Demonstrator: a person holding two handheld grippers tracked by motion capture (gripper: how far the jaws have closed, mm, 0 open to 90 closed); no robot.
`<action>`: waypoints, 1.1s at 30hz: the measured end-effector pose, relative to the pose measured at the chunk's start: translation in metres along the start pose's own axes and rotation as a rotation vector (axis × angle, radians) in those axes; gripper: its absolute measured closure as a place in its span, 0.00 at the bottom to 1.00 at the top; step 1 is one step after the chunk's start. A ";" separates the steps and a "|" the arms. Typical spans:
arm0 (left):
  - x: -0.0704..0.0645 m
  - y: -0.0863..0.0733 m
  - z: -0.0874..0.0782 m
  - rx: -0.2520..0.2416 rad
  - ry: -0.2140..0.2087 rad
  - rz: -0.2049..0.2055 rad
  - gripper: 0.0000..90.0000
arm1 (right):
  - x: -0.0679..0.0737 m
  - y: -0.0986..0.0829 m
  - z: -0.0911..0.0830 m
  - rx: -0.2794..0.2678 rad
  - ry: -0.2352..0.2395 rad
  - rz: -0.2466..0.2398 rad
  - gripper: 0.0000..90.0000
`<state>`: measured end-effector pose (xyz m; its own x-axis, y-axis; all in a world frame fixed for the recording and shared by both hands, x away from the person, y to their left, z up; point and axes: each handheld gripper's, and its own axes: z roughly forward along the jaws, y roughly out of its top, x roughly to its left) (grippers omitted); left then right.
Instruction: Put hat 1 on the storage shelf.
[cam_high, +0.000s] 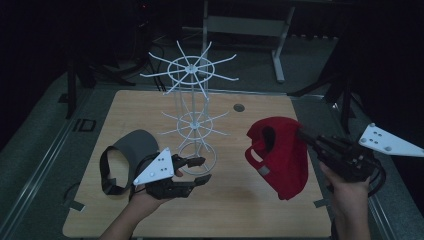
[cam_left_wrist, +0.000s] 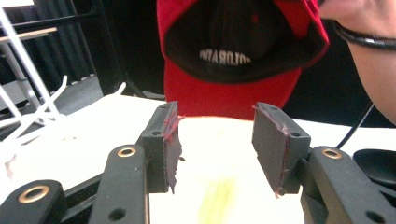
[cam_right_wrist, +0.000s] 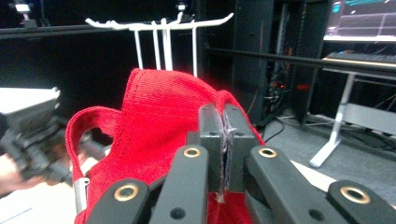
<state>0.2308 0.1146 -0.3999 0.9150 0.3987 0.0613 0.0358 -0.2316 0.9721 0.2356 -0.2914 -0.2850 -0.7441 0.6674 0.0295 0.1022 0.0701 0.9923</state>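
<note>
1. Right gripper (cam_high: 303, 135): jaws pinched closed on the fabric of the red cap (cam_high: 277, 155), which hangs clear of the table (cam_high: 150, 107) at roughly 3 o'clock from the white hook rack (cam_high: 195, 100).
2. Left gripper (cam_high: 200, 170): jaws spread wide, holding nothing, at 6 o'clock of the rack.
3. Grey cap (cam_high: 125, 160) lies on the table at 8 o'clock.
4. Rack hooks are all bare. My guess: hanging not started, both caps left.
5. Writing inside red cap, mirrored, reads "COLORADO".
</note>
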 end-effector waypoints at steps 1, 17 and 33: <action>0.000 -0.005 -0.002 -0.001 -0.006 -0.009 0.58 | -0.001 0.002 0.000 -0.004 -0.001 0.000 0.98; -0.004 -0.080 -0.027 -0.003 0.011 -0.126 0.54 | -0.011 0.053 0.018 -0.047 -0.039 -0.025 0.98; 0.003 -0.139 -0.050 0.025 0.156 -0.171 0.54 | -0.032 0.096 0.056 -0.037 -0.064 -0.018 0.98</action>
<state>0.2086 0.1929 -0.5236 0.8213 0.5664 -0.0682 0.1969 -0.1694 0.9657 0.3063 -0.2640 -0.1979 -0.7020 0.7122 0.0049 0.0635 0.0557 0.9964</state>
